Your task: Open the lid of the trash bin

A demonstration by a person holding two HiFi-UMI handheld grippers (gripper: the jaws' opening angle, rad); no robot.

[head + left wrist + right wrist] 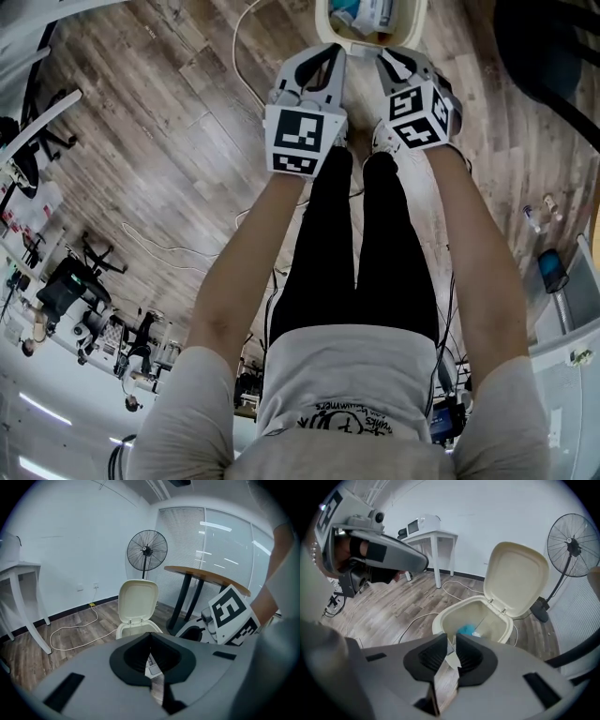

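Seen through my remote feed, the trash bin [445,618] stood on the wooden floor just ahead of the operator's feet, its lid [515,576] raised upright on the rear hinge and blue rubbish [466,630] showing inside. By my reading, the task was done. The left gripper [150,637] hovered before the bin with its jaws pressed tip to tip and nothing held. The right gripper [452,639] hung beside it, its jaws parted by only a slit; I made out nothing gripped there.

The risk I saw was the lid itself. It stood close to vertical, and a nudge from either gripper on the way out could have tipped it forward and shut. I could not see what kept it up. A white cable [70,637] looped across the floor near the bin and could have caught a foot.
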